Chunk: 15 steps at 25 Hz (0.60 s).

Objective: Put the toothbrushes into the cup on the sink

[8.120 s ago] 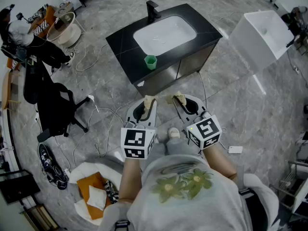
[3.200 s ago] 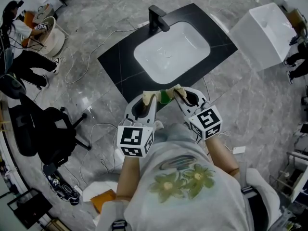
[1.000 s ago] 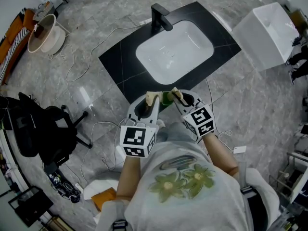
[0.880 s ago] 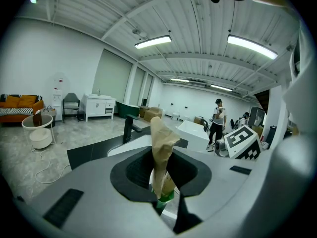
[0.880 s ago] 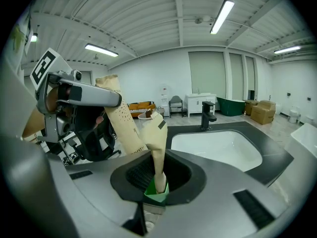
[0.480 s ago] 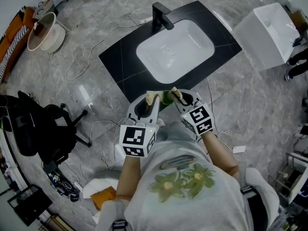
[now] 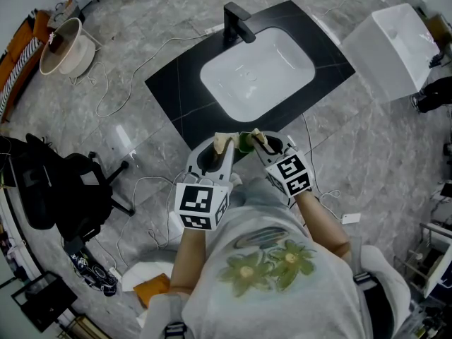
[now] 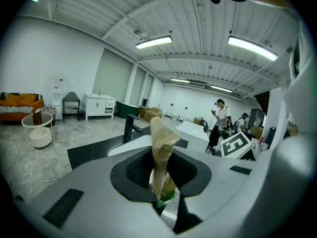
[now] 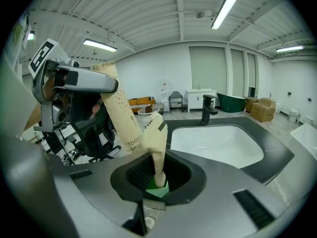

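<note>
tools: two, left tool (image 7: 223, 145) and right tool (image 7: 257, 137). paper-wrapped toothbrushes (image 8: 159, 148) (image 9: 154, 138): two. green cup (image 7: 244, 144): one; faucet (image 7: 239, 21): one; tabletop (image 7: 176, 90): one.

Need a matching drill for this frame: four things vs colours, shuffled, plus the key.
Things:
1 faucet
2 cup
3 basin
4 wrapped toothbrush

Colours:
A green
B tan paper
C black
D white

Pairs: 1-C, 2-A, 3-D, 4-B
</note>
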Each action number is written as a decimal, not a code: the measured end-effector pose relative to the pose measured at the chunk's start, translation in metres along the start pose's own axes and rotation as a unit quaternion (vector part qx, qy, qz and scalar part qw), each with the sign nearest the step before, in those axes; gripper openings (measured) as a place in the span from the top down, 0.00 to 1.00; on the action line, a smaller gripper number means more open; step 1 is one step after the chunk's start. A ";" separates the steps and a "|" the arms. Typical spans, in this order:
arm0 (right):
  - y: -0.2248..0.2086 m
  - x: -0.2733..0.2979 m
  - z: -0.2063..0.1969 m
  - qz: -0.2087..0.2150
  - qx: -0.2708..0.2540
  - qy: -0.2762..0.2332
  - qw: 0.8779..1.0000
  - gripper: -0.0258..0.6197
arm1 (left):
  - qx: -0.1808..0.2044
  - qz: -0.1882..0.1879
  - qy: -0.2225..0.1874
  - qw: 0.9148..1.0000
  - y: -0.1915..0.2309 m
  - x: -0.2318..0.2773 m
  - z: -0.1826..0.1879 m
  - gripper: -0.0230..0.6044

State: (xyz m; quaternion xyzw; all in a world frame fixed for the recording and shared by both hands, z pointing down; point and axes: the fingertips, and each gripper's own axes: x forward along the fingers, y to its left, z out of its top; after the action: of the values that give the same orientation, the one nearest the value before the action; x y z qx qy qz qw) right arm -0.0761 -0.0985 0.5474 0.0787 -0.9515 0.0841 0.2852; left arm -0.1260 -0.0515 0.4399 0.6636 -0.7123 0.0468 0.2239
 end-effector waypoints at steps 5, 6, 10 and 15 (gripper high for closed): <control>0.001 0.001 0.000 0.000 0.001 -0.004 1.000 0.87 | -0.001 -0.001 -0.001 1.000 0.001 -0.001 -0.001 0.82; 0.001 0.001 0.000 0.001 0.000 -0.003 1.000 0.87 | -0.001 -0.001 -0.002 1.000 0.001 -0.001 -0.001 0.82; 0.006 0.002 0.001 0.005 -0.001 -0.003 1.000 0.87 | -0.003 -0.002 -0.002 1.000 0.003 -0.004 -0.001 0.82; 0.007 0.002 0.000 0.011 0.006 -0.003 1.000 0.87 | -0.003 -0.004 -0.003 1.000 0.002 -0.004 -0.001 0.82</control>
State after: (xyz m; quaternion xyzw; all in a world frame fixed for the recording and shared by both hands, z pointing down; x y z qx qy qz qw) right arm -0.0789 -0.0916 0.5471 0.0705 -0.9526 0.0927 0.2809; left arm -0.1281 -0.0469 0.4395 0.6657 -0.7106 0.0423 0.2238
